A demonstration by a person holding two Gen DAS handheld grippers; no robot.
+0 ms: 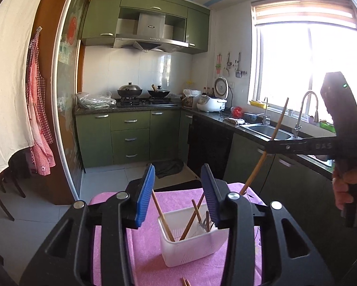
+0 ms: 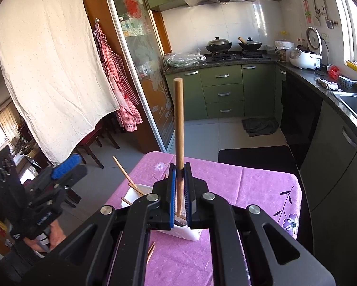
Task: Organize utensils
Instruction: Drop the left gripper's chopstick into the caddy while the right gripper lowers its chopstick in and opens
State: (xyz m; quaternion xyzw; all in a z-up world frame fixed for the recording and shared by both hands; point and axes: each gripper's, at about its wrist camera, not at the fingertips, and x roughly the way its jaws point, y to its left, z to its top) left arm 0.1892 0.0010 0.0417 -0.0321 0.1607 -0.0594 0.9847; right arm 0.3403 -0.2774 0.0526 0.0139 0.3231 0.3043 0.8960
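A white plastic basket (image 1: 190,240) stands on the pink tablecloth (image 1: 150,238) and holds several wooden chopsticks (image 1: 163,219) and some metal cutlery (image 1: 203,224). My left gripper (image 1: 178,190) is open and empty, just above and before the basket. My right gripper (image 2: 179,190) is shut on a wooden chopstick (image 2: 179,124), held upright over the basket (image 2: 188,233). In the left wrist view that chopstick (image 1: 269,143) slants above the basket's right side. Loose chopsticks lie on the cloth near me (image 2: 151,252).
The table's pink cloth (image 2: 250,186) ends at a drop to the tiled floor. Green kitchen cabinets (image 1: 130,138), a stove with woks (image 1: 142,95) and a sink counter (image 1: 266,131) stand beyond. A white sheet (image 2: 47,59) hangs at left.
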